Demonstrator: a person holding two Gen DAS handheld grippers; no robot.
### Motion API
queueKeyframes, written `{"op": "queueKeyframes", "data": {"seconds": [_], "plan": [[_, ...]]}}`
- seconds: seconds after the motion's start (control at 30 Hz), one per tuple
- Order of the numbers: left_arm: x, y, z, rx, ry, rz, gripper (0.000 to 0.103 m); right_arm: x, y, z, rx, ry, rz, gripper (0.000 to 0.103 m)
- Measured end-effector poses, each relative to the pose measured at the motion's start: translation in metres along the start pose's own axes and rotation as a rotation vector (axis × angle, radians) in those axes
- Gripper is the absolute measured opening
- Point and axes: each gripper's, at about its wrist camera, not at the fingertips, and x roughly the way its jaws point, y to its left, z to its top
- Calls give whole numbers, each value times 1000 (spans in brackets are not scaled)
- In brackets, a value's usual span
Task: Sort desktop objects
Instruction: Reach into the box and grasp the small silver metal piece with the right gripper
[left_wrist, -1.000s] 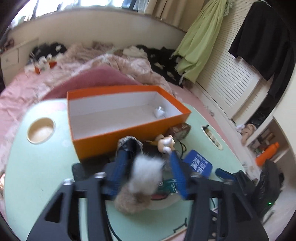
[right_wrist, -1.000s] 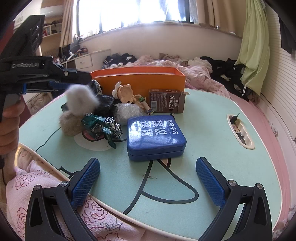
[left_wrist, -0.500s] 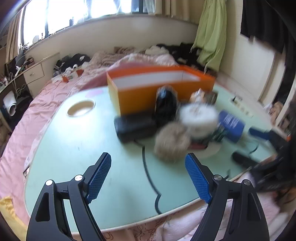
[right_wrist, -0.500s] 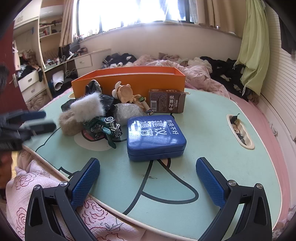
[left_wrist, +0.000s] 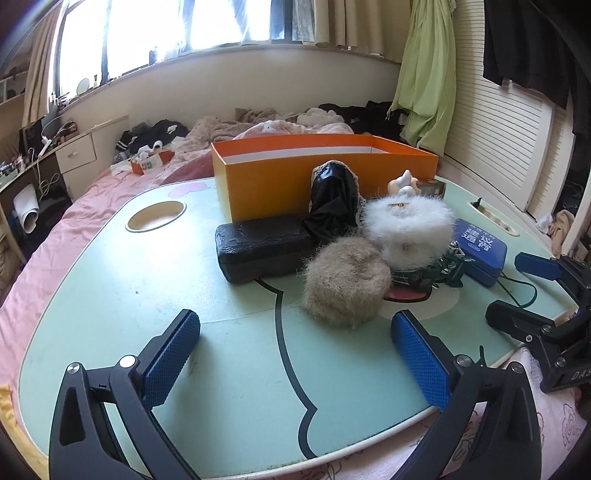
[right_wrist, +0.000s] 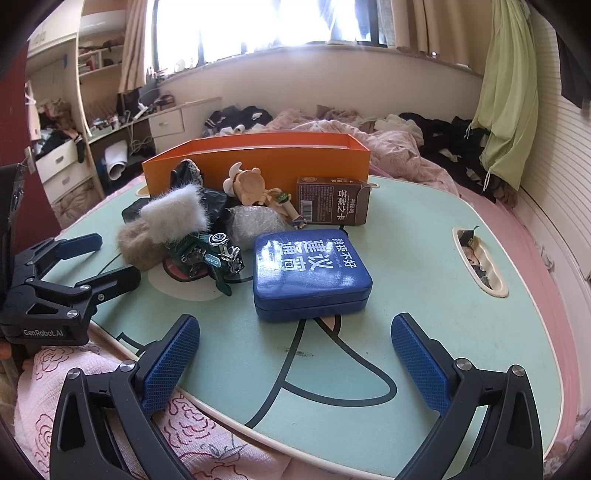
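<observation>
An orange box (left_wrist: 295, 173) stands open at the back of the mint-green table (left_wrist: 147, 295). In front of it lie a black case (left_wrist: 264, 247), a black pouch (left_wrist: 332, 199), a white fluffy ball (left_wrist: 408, 230) and a tan fluffy ball (left_wrist: 347, 282). My left gripper (left_wrist: 293, 321) hovers just short of the tan ball, its jaws opening wide with nothing between them. My right gripper (right_wrist: 295, 325) is open near the front edge, behind a blue case (right_wrist: 310, 273). A green toy car (right_wrist: 207, 254), a figurine (right_wrist: 255, 188) and a brown carton (right_wrist: 332, 201) sit nearby.
The table has a round cup hole (left_wrist: 155, 221) at its left and an oblong slot (right_wrist: 480, 262) at its right. Pink bedding (right_wrist: 92, 369) lies under the front edge. A bed with strewn clothes (left_wrist: 280, 125) is behind the box.
The left gripper let go of the white fluffy ball, which now rests on the pile by the tan one. It drew back, sank and opened wide. The right gripper kept still.
</observation>
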Motion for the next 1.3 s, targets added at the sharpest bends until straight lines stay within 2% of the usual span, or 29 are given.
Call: {"op": "queueKeyframes", "data": {"seconds": [0.5,0.63,0.67,0.7,0.77,0.83,0.9,1.0,1.07,1.13,1.2,1.3], "plan": [[-2,-2,0,1,-4,-6,103,-1,0,-1,7,-4,-10,102],[-2,-2,1,0,-3,-8,103,-17,-11,4,38,-48,17,85],[-2,-2,1,1,-3,-8,103,-22,-14,10,44,-64,18,82],[-2,-2,2,1,-3,-9,103,-26,-16,19,41,-81,14,75],[-2,-3,2,1,-3,-8,103,-36,-17,50,16,-118,-2,61],[-2,-3,2,1,-3,-9,103,-39,-17,87,-6,-122,8,33],[-2,-3,2,1,-3,-9,103,-29,-15,123,-22,-67,28,23],[-2,-3,2,1,-3,-8,103,11,-10,168,-73,103,14,22],[-2,-3,2,1,-3,-9,103,48,-6,189,-131,237,-48,22],[-2,-3,2,1,-4,-8,103,80,-6,200,-167,350,-100,22],[-2,-4,2,1,-4,-9,103,109,-13,204,-145,454,-119,22],[-2,-4,2,1,-4,-9,103,135,-21,204,-101,534,-106,22]]}}
